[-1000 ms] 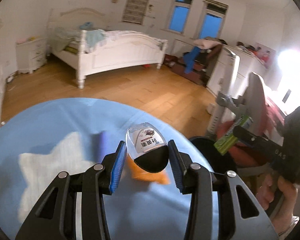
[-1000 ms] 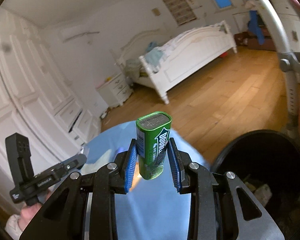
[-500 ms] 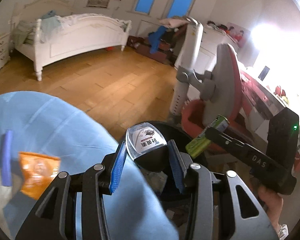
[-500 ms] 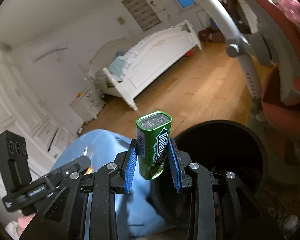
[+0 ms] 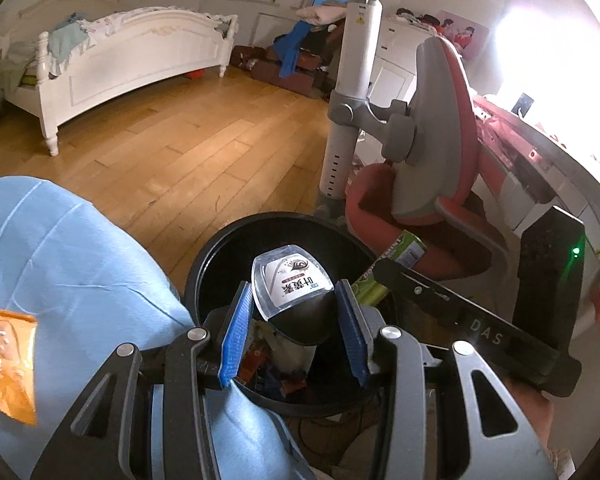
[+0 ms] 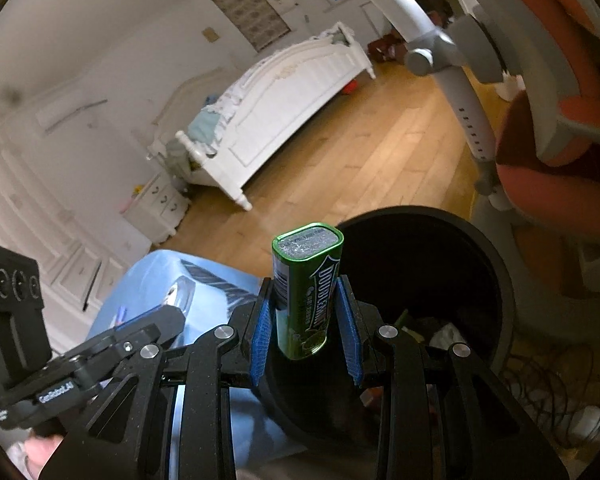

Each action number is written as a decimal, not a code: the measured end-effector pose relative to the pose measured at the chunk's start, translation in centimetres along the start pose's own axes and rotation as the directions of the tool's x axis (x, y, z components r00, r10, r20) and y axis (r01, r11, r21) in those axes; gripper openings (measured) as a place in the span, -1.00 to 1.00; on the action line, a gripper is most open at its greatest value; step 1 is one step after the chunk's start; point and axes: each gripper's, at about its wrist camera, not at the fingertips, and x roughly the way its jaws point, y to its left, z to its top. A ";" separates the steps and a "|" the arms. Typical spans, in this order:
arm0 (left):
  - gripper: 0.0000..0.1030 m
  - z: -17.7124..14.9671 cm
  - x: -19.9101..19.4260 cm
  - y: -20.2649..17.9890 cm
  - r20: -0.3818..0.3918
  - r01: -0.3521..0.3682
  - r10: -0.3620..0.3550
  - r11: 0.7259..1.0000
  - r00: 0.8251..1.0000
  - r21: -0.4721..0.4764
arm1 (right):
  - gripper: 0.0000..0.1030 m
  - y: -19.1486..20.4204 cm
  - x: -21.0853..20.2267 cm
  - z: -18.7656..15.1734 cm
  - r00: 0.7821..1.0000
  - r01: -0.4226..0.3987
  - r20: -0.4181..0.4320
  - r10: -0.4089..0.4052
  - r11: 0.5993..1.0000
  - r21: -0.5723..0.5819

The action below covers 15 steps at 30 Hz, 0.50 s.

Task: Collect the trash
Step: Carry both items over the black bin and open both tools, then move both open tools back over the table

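My left gripper (image 5: 294, 308) is shut on a small clear bottle (image 5: 290, 280) with a white label and a black cap. It hangs just above the mouth of a black trash bin (image 5: 220, 248) that holds several scraps. In the right wrist view my right gripper (image 6: 306, 312) is shut on a green Doublemint tin (image 6: 312, 272), held upright over the near left rim of the same bin (image 6: 480, 248). The tin (image 5: 404, 248) also shows in the left wrist view, above the bin's right edge. An orange wrapper (image 5: 4, 360) lies on the blue tablecloth (image 5: 80, 260).
A red and grey chair (image 5: 432, 152) on a white post stands right behind the bin. A white bed (image 5: 132, 60) stands across the wooden floor. Cables (image 6: 548, 380) lie on the floor beside the bin, and a desk edge (image 5: 540, 144) runs along the right.
Both grippers have swung from above the blue table to the black bin and sunk lower, each keeping its item. The orange wrapper has slid off to the left of the left wrist view.
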 end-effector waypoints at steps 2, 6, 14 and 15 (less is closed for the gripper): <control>-0.18 0.0 0.3 -0.2 -0.005 0.001 -0.001 1.000 1.000 0.004 | -0.39 -0.4 0.3 -0.1 1.000 0.003 -0.007 -0.003 1.000 0.006; -0.18 0.0 0.9 -0.5 -0.016 0.004 -0.004 1.000 1.000 0.008 | -0.39 -0.6 0.5 -0.4 1.000 0.011 -0.016 -0.011 1.000 0.006; -0.15 0.2 1.3 -0.8 -0.048 -0.018 0.019 0.999 0.999 0.026 | -0.39 -0.6 1.0 -0.8 0.998 0.039 -0.060 -0.037 0.999 0.033; -0.14 0.2 1.3 -0.8 -0.052 -0.019 0.020 1.000 0.998 0.024 | -0.37 -0.6 1.1 -0.7 0.997 0.045 -0.063 -0.043 0.998 0.033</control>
